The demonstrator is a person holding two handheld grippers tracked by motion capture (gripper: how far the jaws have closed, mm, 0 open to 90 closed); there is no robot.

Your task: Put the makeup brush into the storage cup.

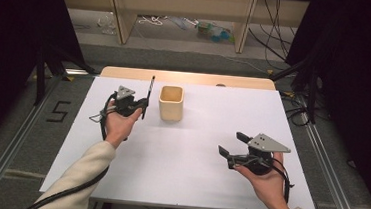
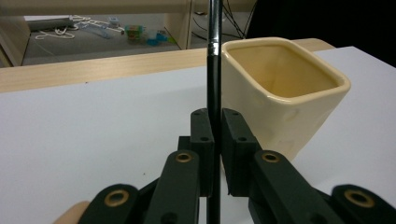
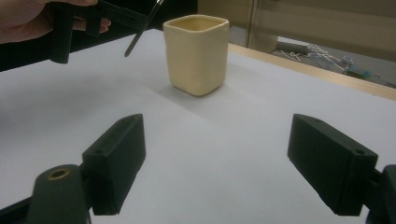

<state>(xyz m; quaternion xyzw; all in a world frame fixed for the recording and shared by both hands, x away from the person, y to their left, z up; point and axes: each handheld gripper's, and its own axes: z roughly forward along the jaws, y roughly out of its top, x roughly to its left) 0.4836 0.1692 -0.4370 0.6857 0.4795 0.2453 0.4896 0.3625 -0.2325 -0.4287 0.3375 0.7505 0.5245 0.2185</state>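
Note:
A cream square cup [image 1: 170, 103] stands upright toward the far side of the white table [image 1: 178, 174]. Just left of it my left gripper [image 1: 143, 102] is shut on a thin black pen [image 1: 149, 94], held nearly upright above the table. In the left gripper view the pen [image 2: 214, 70] runs up between the closed pads of the gripper [image 2: 214, 116], with the cup [image 2: 280, 93] close on the right. My right gripper [image 1: 231, 143] stands open at the near right, holding nothing. The right gripper view has the wide jaws of the gripper [image 3: 219, 140] facing the cup [image 3: 196, 56] and the pen [image 3: 142, 30].
A wooden strip [image 1: 185, 77] borders the table's far edge. Beyond it the floor holds wooden frame legs [image 1: 122, 24], cables and small bright clutter [image 1: 214, 32]. Black curtains hang on both sides. A cable trails from each gripper along the forearm.

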